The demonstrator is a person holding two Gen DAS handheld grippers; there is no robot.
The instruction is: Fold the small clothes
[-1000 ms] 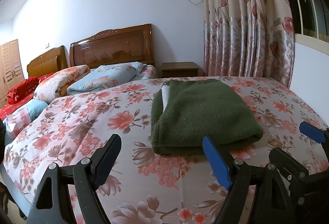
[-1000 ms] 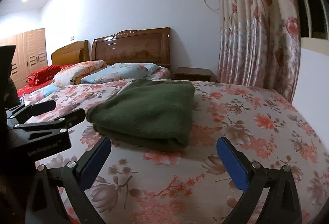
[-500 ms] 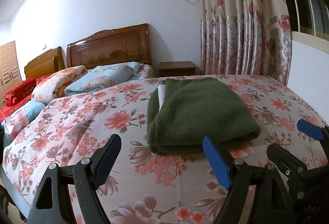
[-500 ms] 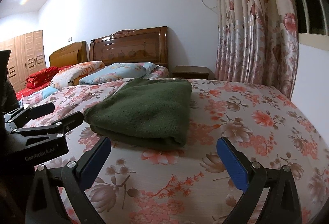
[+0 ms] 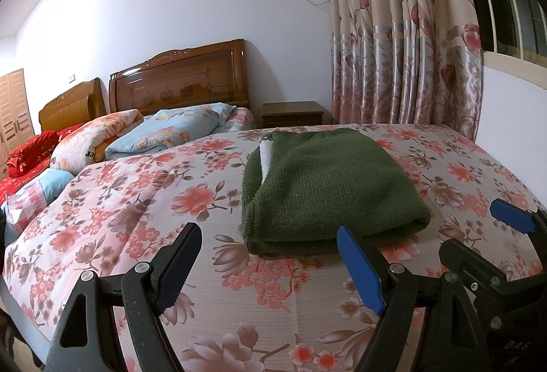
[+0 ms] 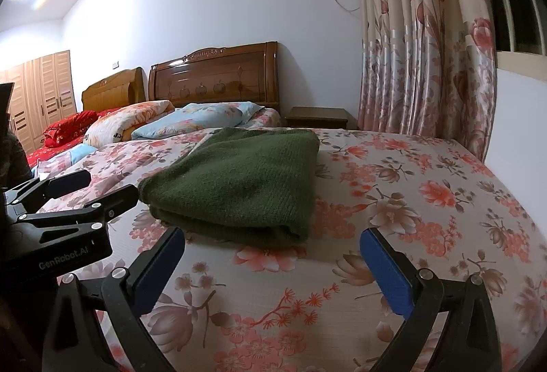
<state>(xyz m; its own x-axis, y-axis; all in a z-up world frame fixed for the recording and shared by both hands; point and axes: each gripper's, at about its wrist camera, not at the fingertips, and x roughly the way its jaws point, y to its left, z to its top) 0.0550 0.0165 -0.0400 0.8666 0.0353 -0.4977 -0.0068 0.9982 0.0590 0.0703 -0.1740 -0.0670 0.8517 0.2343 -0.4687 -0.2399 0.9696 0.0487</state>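
A bedroom, and the work surface is a bed (image 5: pixel 143 201) under a floral cover, with a wooden headboard (image 5: pixel 181 78) and pillows (image 5: pixel 171 129) at the far end and a flowered curtain (image 5: pixel 393 30) on the far right. On that cover lies a dark green knitted garment (image 5: pixel 324 187), folded into a thick, squared stack with its rounded fold edge toward the near side; a strip of white lining shows at its far left corner. It looks like a finished fold, laid flat in the open middle of the bed so it keeps its shape.

The left gripper (image 5: pixel 270 266) hovers low over the cover with its jaws wide apart and nothing between them; the garment's near edge sits just beyond, close to the blue right pad. The right gripper (image 6: pixel 273 266) also has its jaws spread and empty, the garment lying just past them and toward the left. Each gripper shows at the edge of the other's view, side by side. Neither touches the cloth, which suggests the fold is done or awaiting a last tidy.
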